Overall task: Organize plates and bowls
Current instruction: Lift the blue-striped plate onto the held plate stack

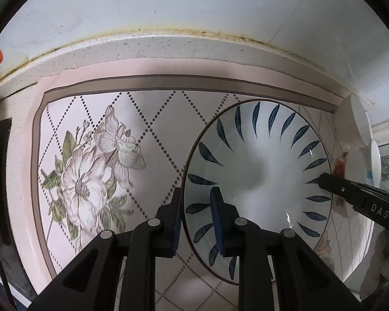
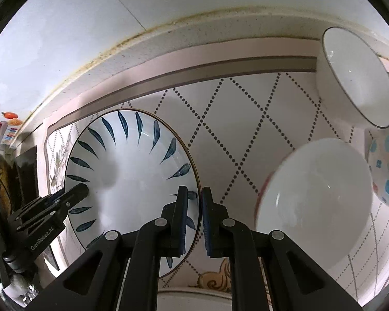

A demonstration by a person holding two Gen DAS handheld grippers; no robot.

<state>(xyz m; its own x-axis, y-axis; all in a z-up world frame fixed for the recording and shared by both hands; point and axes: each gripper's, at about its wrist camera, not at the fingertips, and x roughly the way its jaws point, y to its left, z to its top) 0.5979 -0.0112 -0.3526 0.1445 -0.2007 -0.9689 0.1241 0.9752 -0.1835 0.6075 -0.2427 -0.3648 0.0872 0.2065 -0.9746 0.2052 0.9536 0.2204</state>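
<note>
1. Pale tiled wall straight ahead, faint grout lines running across it; light falls soft and even on it.
2. A speckled stone countertop meets that wall; the seam between them is stained yellow-brown and dotted dark.
3. On the counter lies a pink mat with a grey border band, dotted diamond lines and a printed flower; soft shadows fall across it.
4. Far left, small orange-red decorations sit against the wall; too blurred to identify.
</note>
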